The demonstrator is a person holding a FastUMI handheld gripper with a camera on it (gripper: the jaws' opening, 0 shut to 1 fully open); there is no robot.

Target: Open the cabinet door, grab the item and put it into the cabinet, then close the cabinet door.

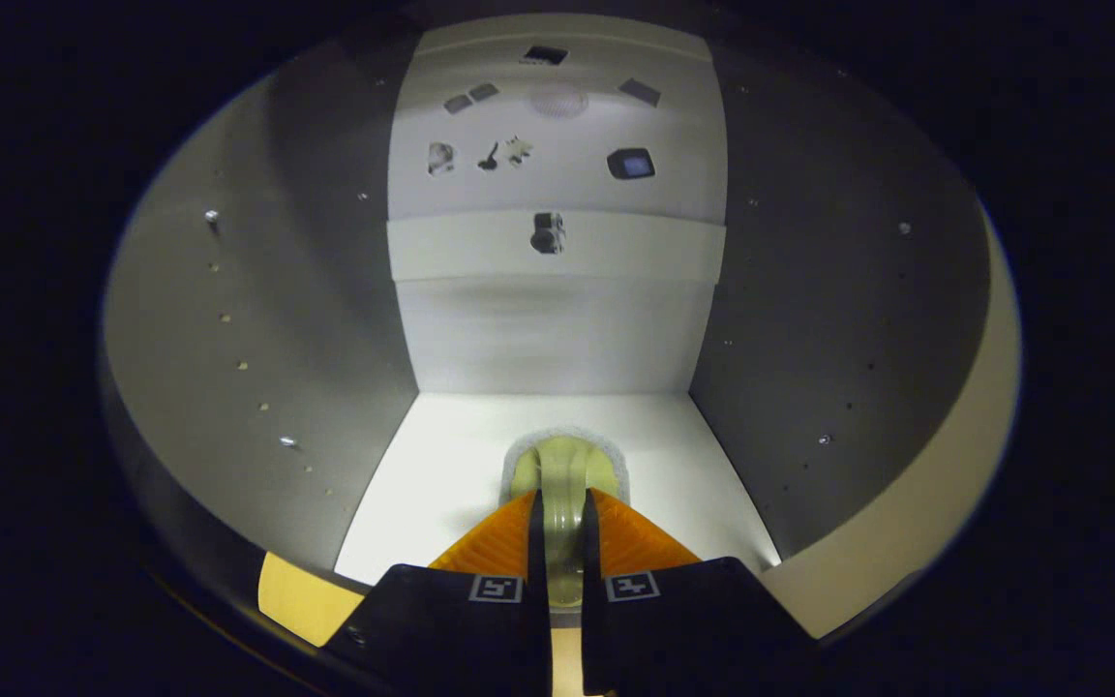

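Cabinet [557, 329] interior: white floor, grey side walls, pale back panel with small cutouts. Gripper [564, 513] reaches inside, fingers clamped narrow on pale green item [565, 465] resting on cabinet floor.

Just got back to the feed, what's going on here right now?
The tongs are reaching into the open cabinet, shut on a pale yellowish-green item held between the fingers. The item sits low over the white cabinet floor, partway in from the front edge, with the back wall beyond it. Whether it already rests on the floor is hard to tell. The item hasn't been released, and closing the door is left to do.
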